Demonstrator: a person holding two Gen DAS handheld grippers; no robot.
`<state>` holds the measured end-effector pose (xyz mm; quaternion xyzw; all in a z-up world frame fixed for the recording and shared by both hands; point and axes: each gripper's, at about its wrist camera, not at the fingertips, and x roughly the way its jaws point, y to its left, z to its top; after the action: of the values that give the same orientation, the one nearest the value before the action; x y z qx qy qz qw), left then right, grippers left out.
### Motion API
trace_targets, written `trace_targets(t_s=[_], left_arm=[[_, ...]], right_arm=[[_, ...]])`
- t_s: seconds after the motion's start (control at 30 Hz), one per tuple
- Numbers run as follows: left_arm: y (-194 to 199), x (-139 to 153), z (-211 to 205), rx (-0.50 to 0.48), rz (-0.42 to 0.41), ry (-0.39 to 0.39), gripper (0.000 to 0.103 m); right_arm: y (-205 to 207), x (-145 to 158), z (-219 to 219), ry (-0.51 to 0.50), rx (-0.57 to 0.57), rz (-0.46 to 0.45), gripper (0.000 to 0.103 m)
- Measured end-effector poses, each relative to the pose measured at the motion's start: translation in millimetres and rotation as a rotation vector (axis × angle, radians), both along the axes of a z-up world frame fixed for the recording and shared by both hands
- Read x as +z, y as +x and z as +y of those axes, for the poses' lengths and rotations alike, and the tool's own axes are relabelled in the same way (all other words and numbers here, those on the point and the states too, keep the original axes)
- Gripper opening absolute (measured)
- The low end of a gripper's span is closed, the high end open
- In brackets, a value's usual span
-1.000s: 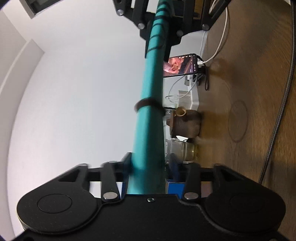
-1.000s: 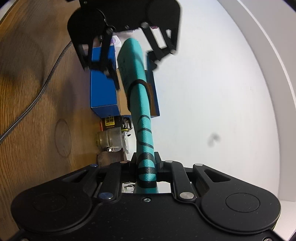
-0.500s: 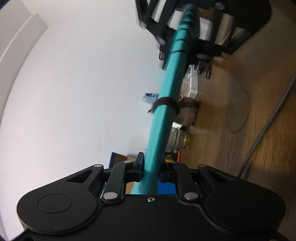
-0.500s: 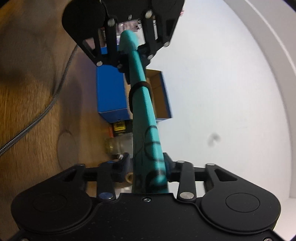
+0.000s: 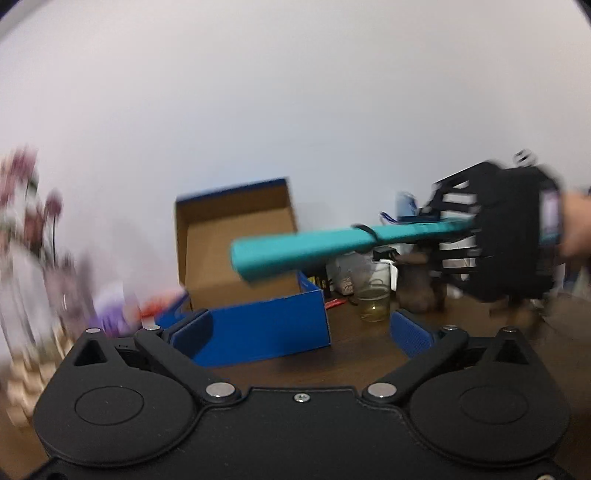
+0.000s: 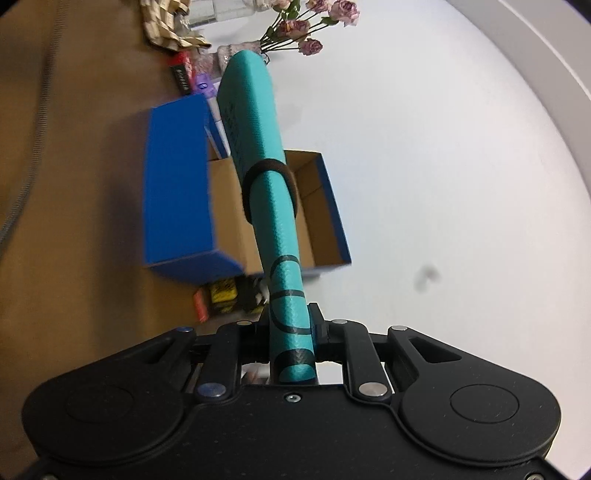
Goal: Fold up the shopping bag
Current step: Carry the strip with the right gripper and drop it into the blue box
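The shopping bag [image 6: 266,184] is rolled into a long teal tube with a black band [image 6: 269,168] around its middle. My right gripper [image 6: 291,325] is shut on one end of it and holds the roll in the air, its free end reaching past an open blue cardboard box [image 6: 177,192]. In the left wrist view the roll [image 5: 332,243] hangs level in front of the box [image 5: 207,251], with the right gripper [image 5: 454,230] and a hand at the right. My left gripper [image 5: 301,328] is apart from the roll; its jaws are opening wide, with nothing between them.
On the wooden table [image 6: 74,295], a glass of yellowish liquid [image 5: 375,295] and a brown pot [image 5: 417,288] stand right of the box. Dried flowers [image 6: 306,22], a checkered cloth [image 6: 166,26] and small packets lie beyond it. A braided cable [image 6: 33,129] crosses the table. A white wall stands behind.
My left gripper has let go of the roll's end, opened, rolled to a level stance and drawn back. My right gripper keeps the roll and has carried it over toward the blue box.
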<state>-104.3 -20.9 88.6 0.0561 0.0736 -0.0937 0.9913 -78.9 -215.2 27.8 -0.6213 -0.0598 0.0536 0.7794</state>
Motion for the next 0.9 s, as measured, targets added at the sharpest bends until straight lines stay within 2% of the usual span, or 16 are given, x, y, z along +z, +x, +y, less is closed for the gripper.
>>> trace_targets(t_s=[0.03,0.1,0.17,0.23,0.33,0.4,0.5,0.53,0.6,0.67,0.73,0.9], left_arm=[[7,2,3,0.024,0.027,-0.024,0.103],[18,6,13,0.08,0.068,-0.052,0.103],[29,6,23,0.124,0.111,-0.028,0.103],[46,1,30,0.149,0.134,0.006,0.103],[63,-9,36,0.184,0.165,0.03,0.103],[73,-14,46,0.209,0.208,-0.003,0.103],[85,-19,59,0.234,0.25,-0.066,0.103],[88,-19,62,0.242,0.262,-0.084,0.103],[93,-21,66,0.247,0.29,-0.091,0.103],[96,-23,68,0.233,0.305,-0.084,0.103],[94,-23,69,0.224,0.31,-0.079,0.103],[67,-8,78,0.21,0.299,-0.1,0.103]], right_arm=[[14,5,6,-0.002,0.004,0.009,0.018],[72,19,31,-0.019,0.012,0.027,0.018],[134,22,53,-0.032,0.018,0.056,0.018],[190,24,74,-0.016,0.013,0.136,0.018],[249,24,99,0.029,0.013,0.268,0.021],[285,21,115,0.047,0.01,0.356,0.021],[341,3,140,-0.002,-0.041,0.496,0.024],[354,0,147,-0.011,-0.07,0.546,0.031],[352,0,159,-0.004,-0.119,0.607,0.048],[360,-14,166,0.017,-0.135,0.564,0.076],[358,-12,170,0.058,-0.1,0.495,0.082],[333,22,165,0.129,0.043,0.378,0.083]])
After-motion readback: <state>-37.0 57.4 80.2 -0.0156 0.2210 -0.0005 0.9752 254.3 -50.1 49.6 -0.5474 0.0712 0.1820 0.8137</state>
